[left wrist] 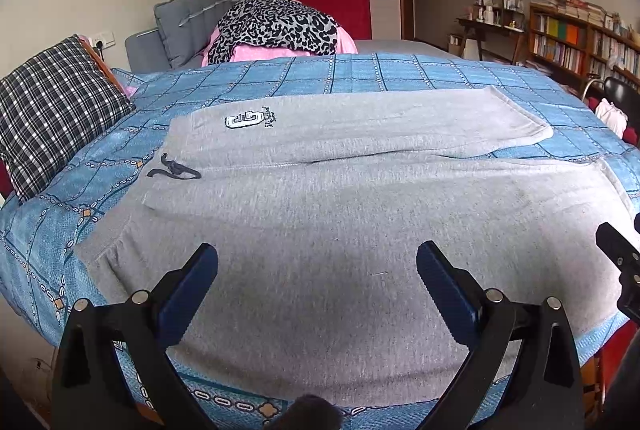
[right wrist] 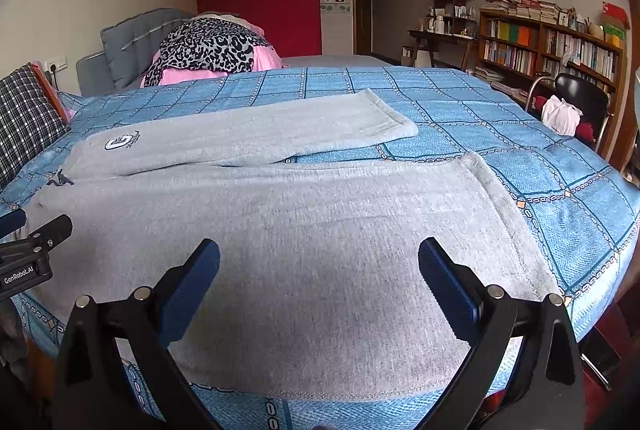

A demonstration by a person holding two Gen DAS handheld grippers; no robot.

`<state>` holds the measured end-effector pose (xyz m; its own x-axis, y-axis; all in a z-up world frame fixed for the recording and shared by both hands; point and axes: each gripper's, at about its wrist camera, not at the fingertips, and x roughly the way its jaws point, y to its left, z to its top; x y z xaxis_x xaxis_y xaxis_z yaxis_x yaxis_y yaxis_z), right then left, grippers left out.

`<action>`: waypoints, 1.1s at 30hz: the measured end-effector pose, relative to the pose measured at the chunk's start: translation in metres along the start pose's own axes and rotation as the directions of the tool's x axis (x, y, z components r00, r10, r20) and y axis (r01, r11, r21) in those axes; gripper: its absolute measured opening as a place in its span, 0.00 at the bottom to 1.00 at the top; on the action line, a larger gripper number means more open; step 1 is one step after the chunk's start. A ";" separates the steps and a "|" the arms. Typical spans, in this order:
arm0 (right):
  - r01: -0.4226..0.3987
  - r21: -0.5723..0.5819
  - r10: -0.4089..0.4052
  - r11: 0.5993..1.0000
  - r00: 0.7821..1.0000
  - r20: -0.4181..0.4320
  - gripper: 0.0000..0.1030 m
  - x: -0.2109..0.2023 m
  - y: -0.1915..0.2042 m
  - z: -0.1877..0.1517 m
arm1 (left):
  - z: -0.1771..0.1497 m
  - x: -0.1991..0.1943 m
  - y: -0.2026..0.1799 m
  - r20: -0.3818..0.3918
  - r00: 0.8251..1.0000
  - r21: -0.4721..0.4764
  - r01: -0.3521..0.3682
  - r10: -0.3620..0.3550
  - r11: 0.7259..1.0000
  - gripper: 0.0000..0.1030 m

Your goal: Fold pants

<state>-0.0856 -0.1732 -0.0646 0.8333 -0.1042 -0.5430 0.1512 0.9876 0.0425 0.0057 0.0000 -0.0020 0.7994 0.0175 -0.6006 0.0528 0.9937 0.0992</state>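
Note:
Grey sweatpants lie flat on a blue patterned cloth, waist to the left, both legs running right. A white letter patch and a dark drawstring mark the waist end. My left gripper is open and empty, just above the near leg toward the waist. My right gripper is open and empty above the same near leg, closer to the hem. The far leg lies apart behind it. Each gripper shows at the edge of the other's view.
A plaid pillow lies at the left. A leopard-print and pink pile sits behind the cloth. A bookshelf and a black chair with a white bag stand at the right.

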 end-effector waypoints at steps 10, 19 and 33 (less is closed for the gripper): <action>0.002 -0.002 -0.002 1.000 1.000 -0.016 0.97 0.007 0.002 -0.001 | 0.000 0.010 0.006 -0.016 1.000 -0.005 -0.013 0.013 1.000 0.95; -0.012 0.009 0.012 1.000 0.999 -0.032 0.97 0.014 0.001 -0.003 | -0.002 0.015 0.007 -0.029 0.999 -0.003 -0.019 0.019 1.000 0.95; -0.020 0.019 0.021 1.000 0.998 -0.064 0.97 0.025 0.002 -0.007 | -0.003 0.024 0.016 -0.050 0.998 -0.023 -0.027 0.026 0.999 0.95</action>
<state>-0.0682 -0.1729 -0.0835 0.8008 -0.0753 -0.5942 0.1442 0.9871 0.0693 0.0240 0.0165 -0.0179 0.7693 0.0492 -0.6369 0.0170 0.9951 0.0973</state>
